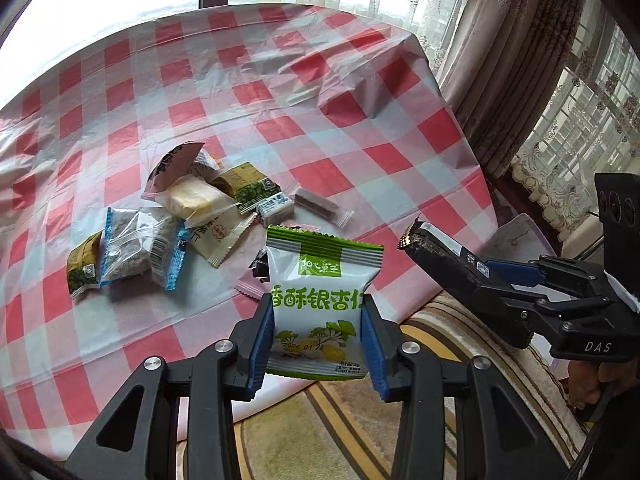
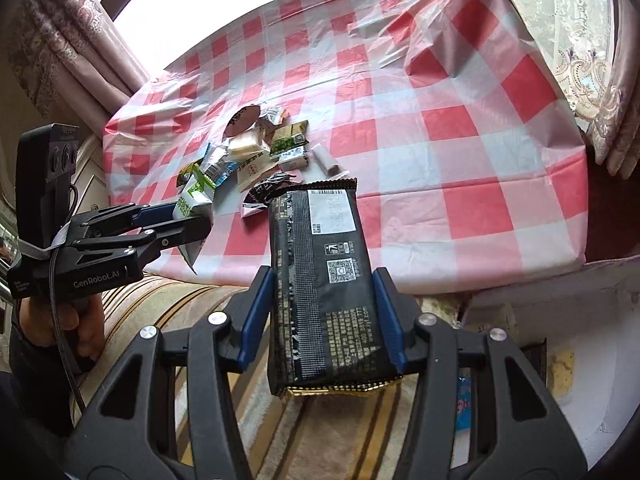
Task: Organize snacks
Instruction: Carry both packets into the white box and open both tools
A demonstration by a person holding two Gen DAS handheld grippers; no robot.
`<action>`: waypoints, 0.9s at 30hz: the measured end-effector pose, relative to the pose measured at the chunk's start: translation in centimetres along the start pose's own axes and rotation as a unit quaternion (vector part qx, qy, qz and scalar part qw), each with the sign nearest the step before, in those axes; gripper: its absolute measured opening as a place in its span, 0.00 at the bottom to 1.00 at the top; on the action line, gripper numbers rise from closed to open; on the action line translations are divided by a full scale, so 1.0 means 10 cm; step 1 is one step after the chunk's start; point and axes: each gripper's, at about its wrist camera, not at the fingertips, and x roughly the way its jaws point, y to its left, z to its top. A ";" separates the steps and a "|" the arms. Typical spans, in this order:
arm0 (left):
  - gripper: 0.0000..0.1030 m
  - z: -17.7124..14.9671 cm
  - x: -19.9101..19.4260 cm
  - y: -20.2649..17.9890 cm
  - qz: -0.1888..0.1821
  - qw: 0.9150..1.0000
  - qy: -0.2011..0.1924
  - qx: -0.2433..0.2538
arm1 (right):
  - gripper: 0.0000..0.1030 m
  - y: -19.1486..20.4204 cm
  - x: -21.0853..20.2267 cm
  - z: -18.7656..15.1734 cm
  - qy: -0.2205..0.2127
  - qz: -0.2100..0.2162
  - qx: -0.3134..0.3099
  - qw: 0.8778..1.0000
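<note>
We hold two snacks up in the air, one in each tool. Our left gripper (image 1: 318,334) squeezes a green and white snack bag (image 1: 322,300) between its blue pads. The bag stands up straight, just past the near edge of the table (image 1: 360,92). Our right gripper (image 2: 326,312) squeezes a long black snack bar (image 2: 324,288). Its gold end sticks out at the bottom, close to us. In the left camera we see the right gripper (image 1: 424,246) off to the right, past the table's near right corner, with the black bar in its tip.

Both tools hang over the striped rug (image 2: 208,308), not over the table. The table wears a red and white checked cloth. The cloth hangs over the near edge and is wrinkled at the far right.

The other snacks sit in one pile (image 1: 180,208) on the near left part of the table. Some lie on top of each other. A small brown candy (image 1: 322,206) lies a little apart, on the right of the pile. A dark wrapper (image 2: 266,192) lies near the table's near edge.

The right half and the far part of the table are bare, so there is lots of room there. Curtains (image 1: 516,64) hang close to the table's right side. A white box (image 2: 552,320) sits on the floor at our near right.
</note>
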 end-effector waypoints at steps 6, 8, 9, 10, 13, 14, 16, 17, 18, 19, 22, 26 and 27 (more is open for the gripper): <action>0.40 0.16 0.17 -0.53 -0.023 0.998 0.014 0.062 | 0.52 -0.57 -0.31 -0.23 -0.019 -0.035 0.070 0.997; 0.40 0.21 0.23 -0.74 -0.032 0.996 0.019 0.086 | 0.52 -0.77 -0.41 -0.32 -0.025 -0.051 0.096 0.994; 0.40 0.23 0.26 -0.84 -0.039 0.994 0.022 0.097 | 0.53 -0.87 -0.45 -0.37 -0.028 -0.060 0.109 0.992; 0.40 0.25 0.30 -0.94 -0.045 0.993 0.026 0.108 | 0.52 -0.97 -0.49 -0.42 -0.030 -0.069 0.123 0.990; 0.40 0.29 0.43 -1.25 -0.067 0.987 0.041 0.142 | 0.52 -1.27 -0.59 -0.57 -0.034 -0.098 0.165 0.981; 0.40 0.31 0.47 -1.35 -0.074 0.985 0.045 0.152 | 0.52 -1.36 -0.61 -0.61 -0.034 -0.110 0.177 0.977; 0.40 0.33 0.55 -1.53 -0.088 0.980 0.056 0.172 | 0.52 -1.54 -0.66 -0.69 -0.037 -0.127 0.202 0.970; 0.40 0.33 0.59 -1.62 -0.093 0.977 0.062 0.181 | 0.52 -1.61 -0.67 -0.72 -0.039 -0.137 0.213 0.967; 0.40 0.33 0.64 -1.71 -0.098 0.974 0.069 0.191 | 0.52 -1.68 -0.69 -0.74 -0.041 -0.149 0.222 0.963; 0.40 0.32 0.69 -1.80 -0.104 0.971 0.076 0.200 | 0.52 -1.74 -0.70 -0.76 -0.042 -0.162 0.230 0.959; 0.40 0.30 0.85 -2.02 -0.115 0.963 0.101 0.223 | 0.52 -1.95 -0.70 -0.81 -0.045 -0.185 0.258 0.947; 0.40 0.28 1.07 -2.22 -0.122 0.953 0.137 0.241 | 0.52 -2.18 -0.65 -0.88 -0.042 -0.207 0.288 0.934; 0.40 0.28 1.12 -2.27 -0.123 0.950 0.147 0.246 | 0.52 -2.23 -0.63 -0.88 -0.040 -0.209 0.295 0.931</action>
